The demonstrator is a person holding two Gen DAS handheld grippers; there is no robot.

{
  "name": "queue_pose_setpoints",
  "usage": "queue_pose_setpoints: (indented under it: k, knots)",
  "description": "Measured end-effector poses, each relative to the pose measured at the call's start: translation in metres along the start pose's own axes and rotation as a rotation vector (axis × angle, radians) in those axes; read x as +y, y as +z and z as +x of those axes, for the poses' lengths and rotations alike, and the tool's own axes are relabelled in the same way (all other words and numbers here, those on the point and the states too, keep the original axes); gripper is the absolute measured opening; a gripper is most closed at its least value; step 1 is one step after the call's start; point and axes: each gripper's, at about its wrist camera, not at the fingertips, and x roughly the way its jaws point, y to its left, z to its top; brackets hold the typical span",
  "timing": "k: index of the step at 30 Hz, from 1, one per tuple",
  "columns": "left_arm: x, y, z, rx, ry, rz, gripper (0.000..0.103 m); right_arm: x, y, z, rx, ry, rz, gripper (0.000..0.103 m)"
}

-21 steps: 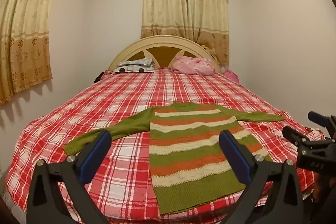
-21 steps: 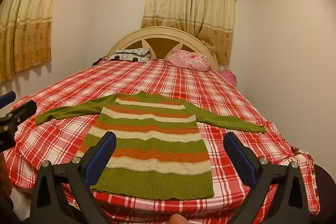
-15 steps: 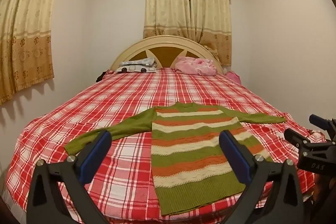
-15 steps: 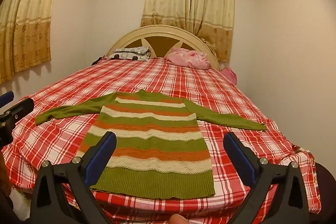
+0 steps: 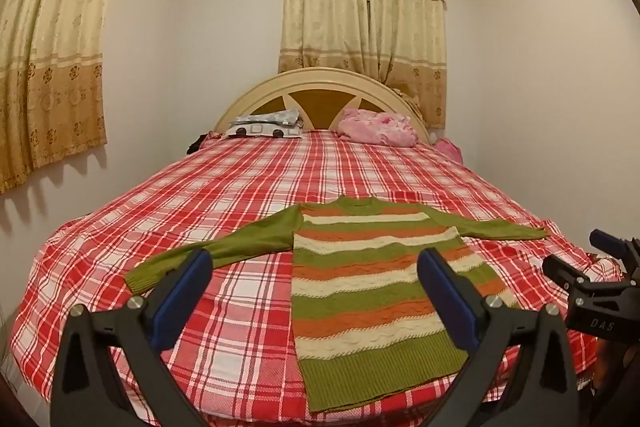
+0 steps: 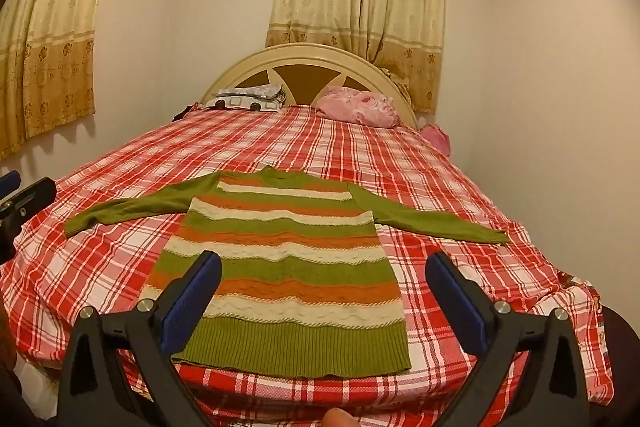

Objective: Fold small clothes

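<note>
You hold both tongs in the air in front of the foot of the bed, each one pointing forward and a little downward. Your left tongs are released, the two blue pads standing wide apart with nothing between them. Your right tongs are released too, and they grasp nothing. In the left wrist view the right tongs appear at the right edge, beside the bed corner.

The striped sweater lies flat on the red checked bedsheet, near the foot edge, with its green hem toward you and its collar toward the headboard. Both green sleeves are spread out to the sides. No tongs touch the sweater. A fingertip shows at the bottom edge of the right wrist view.
</note>
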Motion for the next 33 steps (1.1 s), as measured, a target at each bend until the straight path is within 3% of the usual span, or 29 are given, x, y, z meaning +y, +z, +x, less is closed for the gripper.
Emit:
queue_pose_setpoints:
  k: [33]
  knots:
    - [0.0092, 0.0028, 0.0016, -0.013, 0.02, -0.01, 0.103, 0.0031, 0.0, 0.0005, 0.007, 0.002, -0.001, 0.102]
